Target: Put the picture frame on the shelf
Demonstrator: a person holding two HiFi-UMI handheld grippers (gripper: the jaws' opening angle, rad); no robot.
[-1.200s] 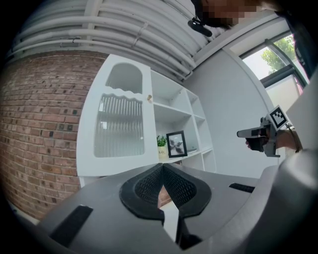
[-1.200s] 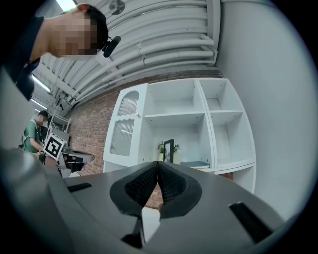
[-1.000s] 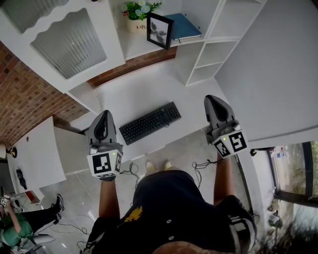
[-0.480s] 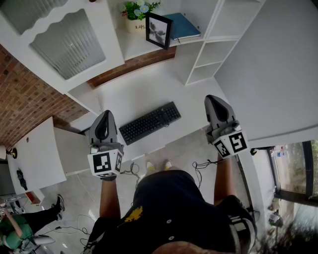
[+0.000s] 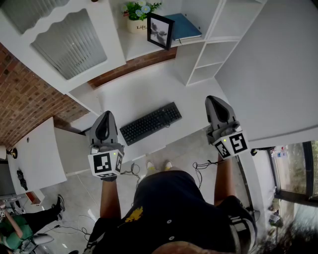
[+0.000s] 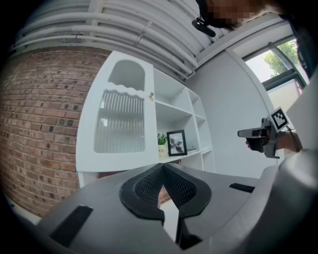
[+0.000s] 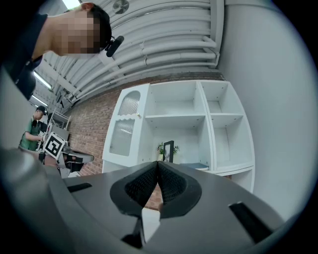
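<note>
The black picture frame point(image 5: 160, 30) stands upright on the white shelf point(image 5: 136, 45), between a small potted plant point(image 5: 138, 15) and a blue book point(image 5: 183, 26). It also shows in the left gripper view as the frame point(image 6: 177, 143) and in the right gripper view as the frame point(image 7: 168, 151). My left gripper point(image 5: 103, 125) hangs at the desk's near left edge, jaws shut and empty. My right gripper point(image 5: 215, 107) is held at the desk's near right, shut with nothing in it. Both point level toward the shelf unit, well short of it.
A black keyboard point(image 5: 150, 122) lies on the white desk point(image 5: 149, 94) between the grippers. A cabinet door with ribbed glass point(image 5: 69, 42) is at the left, open cubbies point(image 5: 211, 54) at the right. A seated person point(image 5: 15, 225) is at the lower left.
</note>
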